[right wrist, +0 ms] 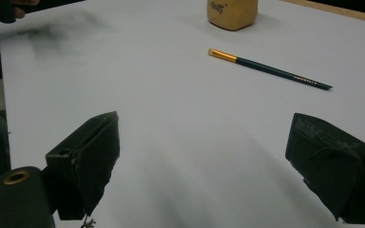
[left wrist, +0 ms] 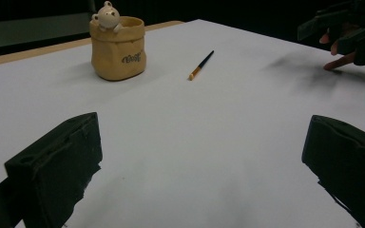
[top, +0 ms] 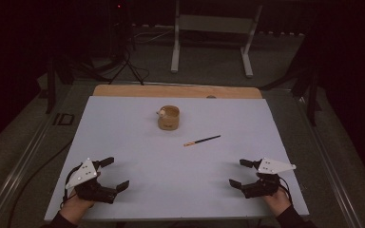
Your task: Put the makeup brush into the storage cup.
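Table (top: 123,142) covered by a pale sheet, seen from the high view. Left gripper (top: 113,174) rests near the front left corner, right gripper (top: 237,173) near the front right corner; each is held by a hand at the front edge, each with jaws spread wide and nothing between them. Yellow pot (top: 169,118) stands upright toward the back edge, slightly left of centre. Paintbrush (top: 202,140) lies flat on the surface just right of and in front of the pot, apart from it and well apart from both grippers.

Left gripper view: two black jaws stand far apart over bare surface, holding nothing. Pot (left wrist: 118,47), bearing a small bear figure (left wrist: 107,16) on its rim, stands ahead at left; paintbrush (left wrist: 201,65) lies to its right, bristle end nearer the camera.

Right gripper view: jaws likewise wide apart and empty. Paintbrush (right wrist: 269,69) lies ahead, gold ferrule at left, dark handle running right; the pot (right wrist: 232,13) stands beyond it.
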`<state>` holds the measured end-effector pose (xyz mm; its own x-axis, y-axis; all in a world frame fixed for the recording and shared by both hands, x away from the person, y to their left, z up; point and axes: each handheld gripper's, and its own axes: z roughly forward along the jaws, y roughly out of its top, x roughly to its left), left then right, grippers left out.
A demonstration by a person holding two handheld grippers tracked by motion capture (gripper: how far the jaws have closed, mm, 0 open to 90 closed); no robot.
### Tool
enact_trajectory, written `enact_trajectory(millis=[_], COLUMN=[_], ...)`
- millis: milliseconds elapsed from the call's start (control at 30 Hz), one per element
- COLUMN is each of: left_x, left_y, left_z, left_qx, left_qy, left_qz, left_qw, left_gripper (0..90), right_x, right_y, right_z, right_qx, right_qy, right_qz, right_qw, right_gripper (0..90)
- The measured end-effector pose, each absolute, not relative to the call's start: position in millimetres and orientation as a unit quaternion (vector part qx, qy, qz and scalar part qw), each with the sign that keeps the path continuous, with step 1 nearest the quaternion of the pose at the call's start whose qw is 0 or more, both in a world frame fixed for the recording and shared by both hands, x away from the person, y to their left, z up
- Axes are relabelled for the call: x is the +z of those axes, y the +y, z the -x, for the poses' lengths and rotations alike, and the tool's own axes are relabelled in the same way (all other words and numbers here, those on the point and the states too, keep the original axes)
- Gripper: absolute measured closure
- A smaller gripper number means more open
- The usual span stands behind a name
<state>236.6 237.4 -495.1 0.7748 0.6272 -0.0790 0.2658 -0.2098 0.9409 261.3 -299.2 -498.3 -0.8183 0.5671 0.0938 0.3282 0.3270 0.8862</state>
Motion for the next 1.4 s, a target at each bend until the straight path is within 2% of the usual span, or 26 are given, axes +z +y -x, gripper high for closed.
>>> enact_trajectory(millis=[967, 1200, 1400], left_x=[-492.4, -491.7, -491.9], left_y=[237.5, 238.4, 238.4], left_z=[-235.5, -235.6, -236.2], left_qx=[0.163, 0.164, 0.164], left_qy=[0.288, 0.291, 0.292], left_qz=[-0.759, -0.757, -0.757], left_qw=[0.561, 0.561, 0.561], left_gripper=[0.6, 0.6, 0.6], right_x=[-494.3, -490.9, -485.7], right_y=[-292.0, -288.1, -288.7], right_z=[-265.4, -278.0, -289.8], right_qx=[0.483, 0.457, 0.443], right_qy=[0.825, 0.844, 0.854], right_qz=[-0.271, -0.263, -0.255], right_qw=[0.116, 0.098, 0.099], right_gripper=[12.9, 13.2, 13.3])
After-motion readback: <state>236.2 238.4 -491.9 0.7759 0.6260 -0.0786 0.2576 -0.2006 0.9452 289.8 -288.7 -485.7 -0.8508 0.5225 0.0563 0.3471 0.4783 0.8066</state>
